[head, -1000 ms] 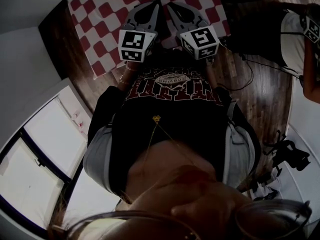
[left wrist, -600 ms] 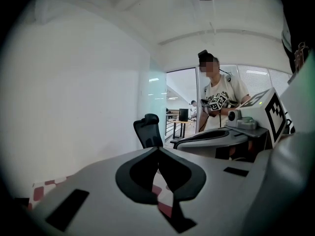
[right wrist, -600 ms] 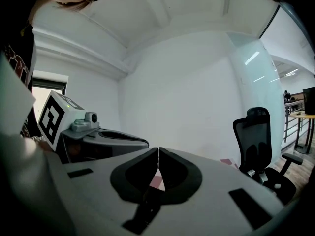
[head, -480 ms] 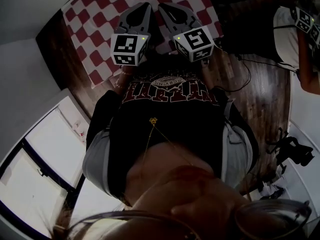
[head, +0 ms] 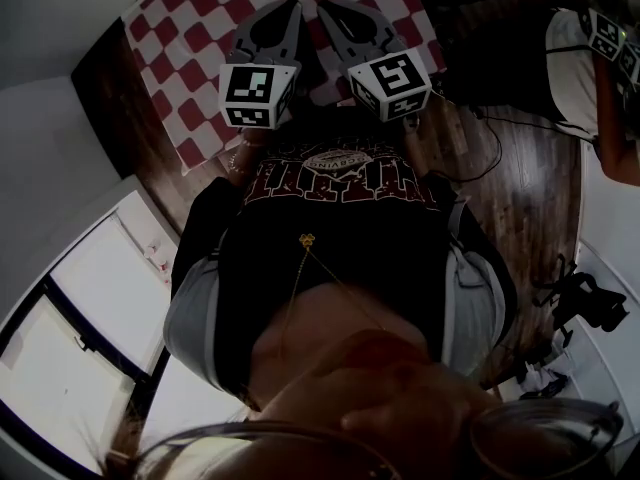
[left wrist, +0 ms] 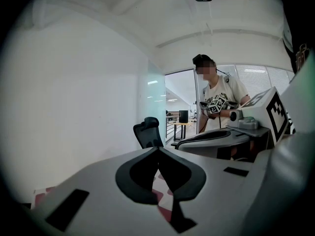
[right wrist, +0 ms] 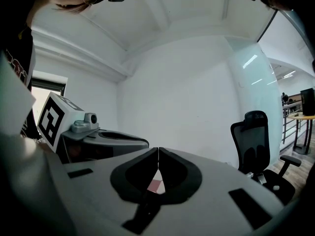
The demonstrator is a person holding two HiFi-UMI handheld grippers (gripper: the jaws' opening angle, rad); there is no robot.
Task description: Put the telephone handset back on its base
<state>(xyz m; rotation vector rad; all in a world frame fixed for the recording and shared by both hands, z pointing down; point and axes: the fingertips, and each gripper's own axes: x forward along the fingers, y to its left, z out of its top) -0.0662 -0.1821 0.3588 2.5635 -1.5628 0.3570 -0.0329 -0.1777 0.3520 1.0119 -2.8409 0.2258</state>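
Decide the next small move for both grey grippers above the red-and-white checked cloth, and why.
Probably tip both forward and down toward the red-and-white checked cloth: the left gripper and right gripper are shut, empty and aimed across the room, with nothing to grip in view.

bare checkered cloth (head: pixel 175 78) lies left of the left gripper (head: pixel 292 8); the right gripper (head: pixel 326 10) is just beside it, and an office chair (left wrist: pixel 147 134) stands beyond.

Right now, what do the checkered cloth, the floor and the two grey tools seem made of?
Checkered cloth: likely fabric, matte, red-and-white squares. Floor: wood or wood-look planks, glossy, visible grain. Left tool and right tool: probably moulded plastic, smooth matte grey, black inner faces.
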